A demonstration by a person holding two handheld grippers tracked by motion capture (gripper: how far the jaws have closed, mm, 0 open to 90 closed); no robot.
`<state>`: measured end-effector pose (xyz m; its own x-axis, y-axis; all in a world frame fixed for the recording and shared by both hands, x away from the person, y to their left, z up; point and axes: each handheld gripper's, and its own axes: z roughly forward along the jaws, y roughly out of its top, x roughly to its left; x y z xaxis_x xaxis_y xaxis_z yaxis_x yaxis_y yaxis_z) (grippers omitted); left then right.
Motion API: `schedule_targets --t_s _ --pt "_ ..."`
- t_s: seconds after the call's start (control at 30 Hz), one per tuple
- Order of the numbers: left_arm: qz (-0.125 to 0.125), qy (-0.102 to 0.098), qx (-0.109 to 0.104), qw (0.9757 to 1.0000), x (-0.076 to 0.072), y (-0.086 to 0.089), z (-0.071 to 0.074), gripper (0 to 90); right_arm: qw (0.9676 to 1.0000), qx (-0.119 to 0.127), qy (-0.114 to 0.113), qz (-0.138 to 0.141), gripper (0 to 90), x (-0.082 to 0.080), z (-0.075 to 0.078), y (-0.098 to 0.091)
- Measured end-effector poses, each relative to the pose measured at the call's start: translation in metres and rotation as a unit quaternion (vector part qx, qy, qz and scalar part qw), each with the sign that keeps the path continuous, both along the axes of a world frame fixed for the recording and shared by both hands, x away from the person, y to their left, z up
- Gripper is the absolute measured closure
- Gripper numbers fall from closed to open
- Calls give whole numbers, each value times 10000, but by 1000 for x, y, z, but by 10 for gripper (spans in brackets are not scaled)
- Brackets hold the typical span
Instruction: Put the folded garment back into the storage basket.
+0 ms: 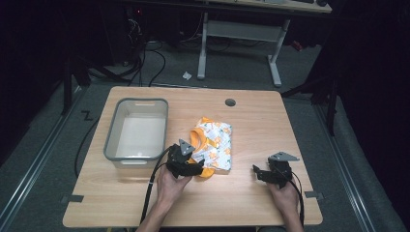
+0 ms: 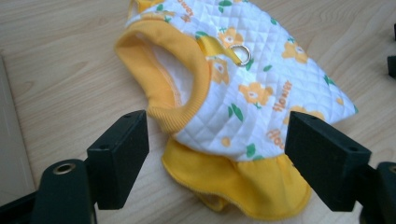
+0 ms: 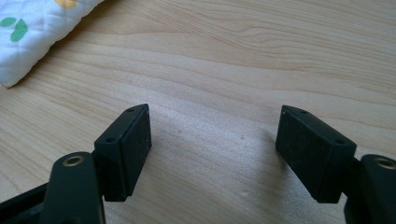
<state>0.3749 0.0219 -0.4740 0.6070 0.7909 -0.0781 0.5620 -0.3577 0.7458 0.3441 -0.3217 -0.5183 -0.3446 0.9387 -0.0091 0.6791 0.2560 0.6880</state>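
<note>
A small quilted pet garment (image 1: 212, 142) lies in the middle of the wooden table (image 1: 256, 121). It is white with orange flowers, an orange ribbed collar and an orange frill. In the left gripper view the garment (image 2: 243, 93) has a metal ring on its back, and its frill lies between the black jaws. My left gripper (image 1: 199, 165) (image 2: 217, 140) is open at the garment's near edge, its pads apart from the cloth. My right gripper (image 1: 257, 173) (image 3: 215, 126) is open over bare wood to the right, with a corner of the garment (image 3: 28, 37) at the upper left.
A grey plastic bin (image 1: 137, 101), with nothing in it, stands on the table left of the garment. A round cable hole (image 1: 230, 102) sits near the table's far edge. A white desk frame (image 1: 275, 63) and cables are on the floor beyond.
</note>
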Motion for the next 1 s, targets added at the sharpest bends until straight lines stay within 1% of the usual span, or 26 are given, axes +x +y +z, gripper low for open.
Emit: schedule_targets --t_s 0.13,0.17,0.2,0.27,0.3,0.33,0.4,0.5,0.57,0.63,0.67,0.7,0.73,0.77,0.8,0.83,0.93,0.97,1.0 --pt "-28 8 -8 10000 7 -3 4 215 10000 0 0 1 270 0 0 0" --pt "-43 5 18 10000 10 -4 5 214 10000 0 1 0 270 0 0 0" --pt "-38 -16 42 10000 13 -6 7 214 10000 1 1 0 270 0 0 0" --pt "-29 -28 32 10000 16 -6 8 214 10000 -1 0 0 270 0 0 0" --pt "-33 32 9 10000 20 -7 9 214 10000 1 0 -1 269 0 0 0" --pt "-33 32 9 10000 20 -7 9 213 10000 2 2 0 270 0 0 0" --pt "-40 76 25 10000 27 -10 10 209 10000 -10 -11 20 270 0 0 0" --pt "-35 74 -22 10000 30 -10 10 211 10000 1 -1 3 269 0 0 0" --pt "-24 118 43 9999 35 -12 10 210 10000 4 7 -3 269 0 0 0" --pt "-4 154 43 9999 40 -13 10 209 10000 5 8 -3 269 0 0 0" --pt "10 186 -86 9998 45 -13 10 208 10000 4 8 -2 269 0 0 0" --pt "10 186 -86 9998 45 -13 10 215 10000 4 8 -2 269 0 0 0" --pt "-11 281 -216 9994 49 -12 8 216 10000 1 6 5 270 0 0 0" --pt "-4 343 -134 9993 53 -13 7 211 10000 0 5 7 270 0 0 0" --pt "9 345 -48 9994 55 -14 7 212 10000 0 4 4 270 0 0 0" --pt "-34 406 0 9992 60 -18 6 213 10000 0 3 4 270 0 0 0" --pt "-45 402 -1 9992 63 -20 5 216 10000 -1 5 10 270 0 0 0" --pt "-49 375 77 9993 66 -22 4 213 10000 -1 4 11 270 0 0 0" --pt "-21 456 77 9989 70 -26 3 213 10000 0 3 8 270 0 0 0"
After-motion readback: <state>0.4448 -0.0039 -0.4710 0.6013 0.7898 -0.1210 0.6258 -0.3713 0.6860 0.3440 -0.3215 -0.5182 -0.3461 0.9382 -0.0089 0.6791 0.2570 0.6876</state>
